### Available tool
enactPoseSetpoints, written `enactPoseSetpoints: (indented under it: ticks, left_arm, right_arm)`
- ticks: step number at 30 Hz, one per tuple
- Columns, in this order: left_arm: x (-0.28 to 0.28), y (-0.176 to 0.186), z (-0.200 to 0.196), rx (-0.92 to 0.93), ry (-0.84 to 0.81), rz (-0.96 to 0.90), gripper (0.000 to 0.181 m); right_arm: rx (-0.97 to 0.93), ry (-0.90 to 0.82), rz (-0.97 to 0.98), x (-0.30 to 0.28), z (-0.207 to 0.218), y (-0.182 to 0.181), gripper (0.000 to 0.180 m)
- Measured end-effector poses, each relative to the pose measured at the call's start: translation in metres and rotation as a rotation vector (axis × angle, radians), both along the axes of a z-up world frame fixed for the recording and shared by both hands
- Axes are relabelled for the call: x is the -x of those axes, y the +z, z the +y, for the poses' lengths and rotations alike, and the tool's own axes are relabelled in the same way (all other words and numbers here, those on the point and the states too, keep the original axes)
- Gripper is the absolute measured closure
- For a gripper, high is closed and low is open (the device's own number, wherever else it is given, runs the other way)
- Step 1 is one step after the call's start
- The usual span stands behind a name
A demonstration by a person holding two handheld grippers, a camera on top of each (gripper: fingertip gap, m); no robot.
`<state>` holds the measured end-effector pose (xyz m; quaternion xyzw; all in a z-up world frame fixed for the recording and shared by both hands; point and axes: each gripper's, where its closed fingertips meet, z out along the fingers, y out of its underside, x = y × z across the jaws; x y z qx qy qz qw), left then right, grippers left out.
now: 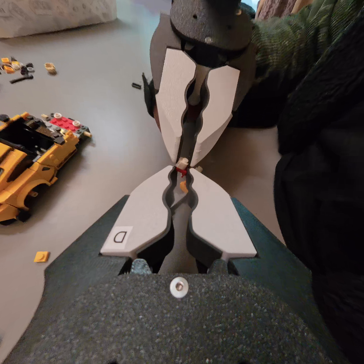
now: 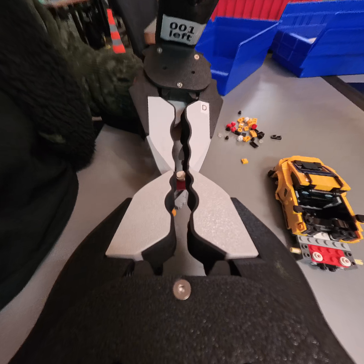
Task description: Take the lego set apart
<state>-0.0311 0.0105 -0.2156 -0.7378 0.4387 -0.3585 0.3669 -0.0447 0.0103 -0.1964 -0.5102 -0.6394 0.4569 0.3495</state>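
1. Far left on the tabletop point(image 1: 110, 59), in the left wrist view, lies a pile point(image 1: 15, 68) of loose pieces, orange, black and white; that much has already come off. A tan piece point(image 1: 50, 68) and a black clip point(image 1: 136, 85) lie apart from it.
2. Nearer on the left stands the car point(image 1: 33, 157), yellow, its roof gone and the black interior open. A red plate point(image 1: 66, 123) with two white studs is bared at one end. Most of the body is still together, so I judge the greater part of the work remains.
3. Near left, one orange tile point(image 1: 41, 256) lies alone.
4. At centre the left gripper point(image 1: 182, 173) and the right gripper point(image 1: 184, 160) meet tip to tip over the tabletop. Both pairs of jaws are nearly closed on one small sub-assembly point(image 1: 182, 167): a white or tan stud part on a red part, with grey and orange below it, seen better in the right wrist view point(image 2: 180, 189). Which gripper holds which part I cannot tell for sure. The step in hand looks like pulling this little cluster in two.
5. Right of the grippers in the right wrist view lie the same pile point(image 2: 245, 131), a lone orange piece point(image 2: 244, 161) and the car point(image 2: 317, 202).
6. Far right stand blue bins point(image 2: 295, 45), with red ones behind; what is in them is not shown.
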Motion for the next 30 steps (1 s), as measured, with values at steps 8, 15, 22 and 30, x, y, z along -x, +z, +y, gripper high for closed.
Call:
enactPoseSetpoints:
  ticks: [8,15,22,30]
  left_arm:
    - [0.01,-0.002,0.006,-0.024,0.045,0.078,0.174]
    - [0.017,-0.01,0.02,0.006,0.124,0.076,0.171]
    - [0.015,-0.006,0.024,0.022,0.139,-0.001,0.152]
    - [0.006,0.031,0.011,0.274,0.051,-0.373,0.163]
  right_arm:
    - [0.132,0.017,0.221,-0.001,-0.003,0.039,0.172]
    - [0.071,-0.098,0.128,-0.009,0.025,0.026,0.171]
    - [0.033,-0.079,0.068,-0.007,0.022,0.012,0.171]
    - [-0.137,-0.069,0.093,-0.003,0.013,0.012,0.17]
